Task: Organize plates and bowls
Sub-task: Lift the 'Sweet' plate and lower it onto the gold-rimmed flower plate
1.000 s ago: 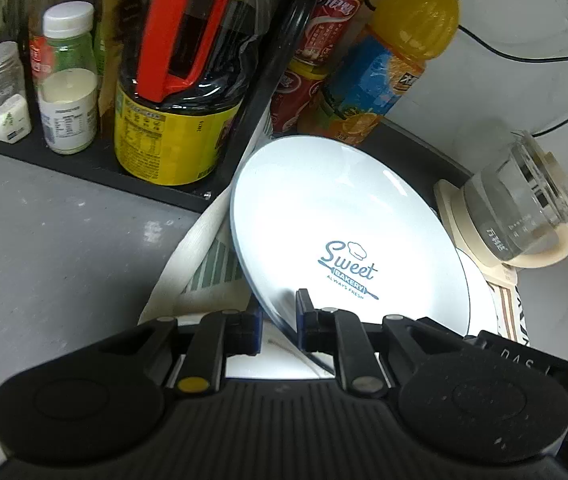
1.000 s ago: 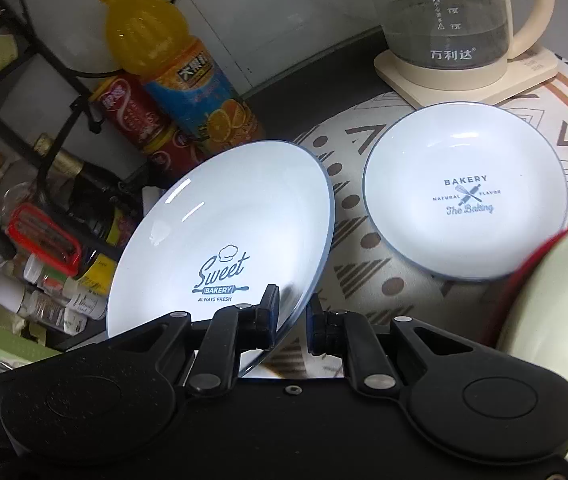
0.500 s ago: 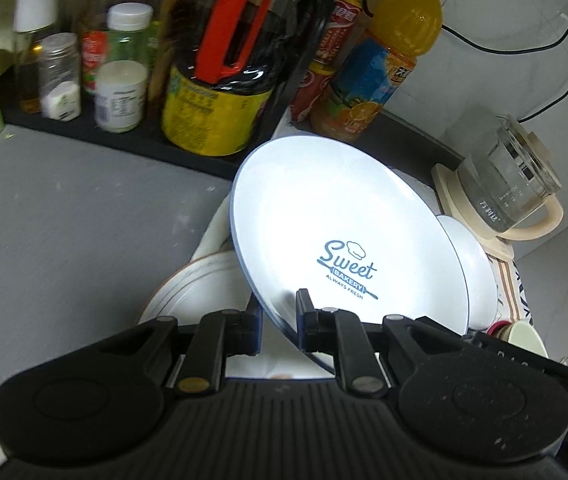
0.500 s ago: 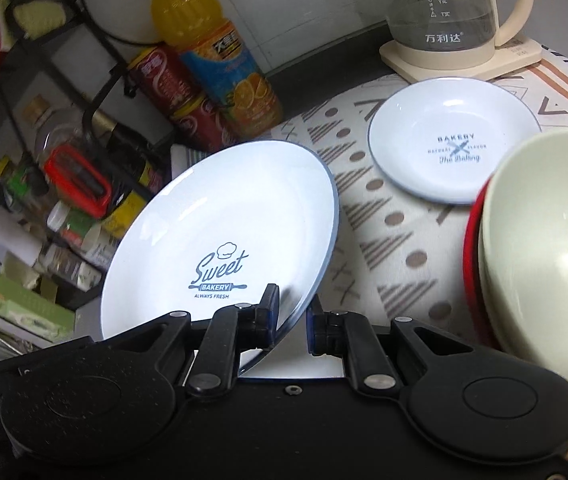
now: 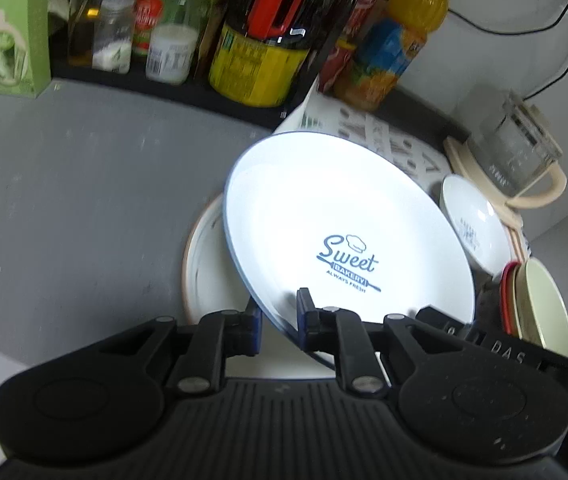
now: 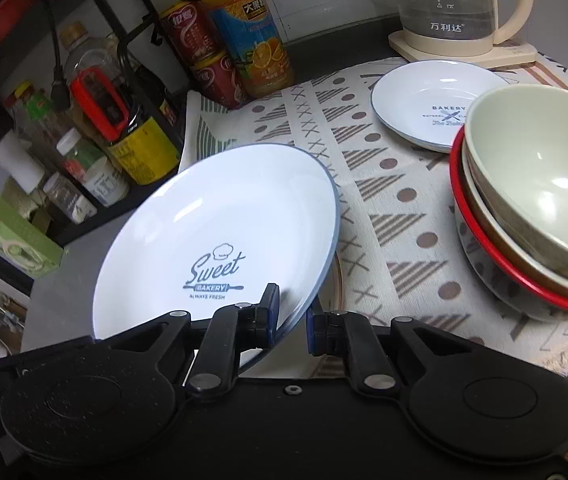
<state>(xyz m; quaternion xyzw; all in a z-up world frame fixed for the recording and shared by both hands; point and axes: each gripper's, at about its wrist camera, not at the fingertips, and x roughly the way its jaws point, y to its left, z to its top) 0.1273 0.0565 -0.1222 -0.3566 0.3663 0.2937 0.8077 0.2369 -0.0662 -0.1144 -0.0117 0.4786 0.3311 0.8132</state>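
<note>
A large white "Sweet Bakery" plate [image 5: 336,224] with a blue rim is held tilted above the counter; it also shows in the right wrist view [image 6: 212,240]. My left gripper [image 5: 278,322] is shut on its near rim. My right gripper [image 6: 290,320] is shut on its rim too. Under it lies a white plate with a brown rim [image 5: 204,264]. A small "Bakery" plate [image 6: 428,100] rests on the patterned cloth [image 6: 384,208]. A stack of bowls [image 6: 532,200], cream on top and red-rimmed below, stands at the right.
A black rack [image 5: 172,84] with bottles and jars lines the back left. An orange juice bottle [image 6: 248,28] and red cans [image 6: 200,52] stand behind the cloth. A glass kettle [image 6: 456,4] sits at the back right. Grey counter [image 5: 64,200] lies to the left.
Both grippers have pulled back and up with the large plate. The brown-rimmed plate under it and the stack of bowls have come into view.
</note>
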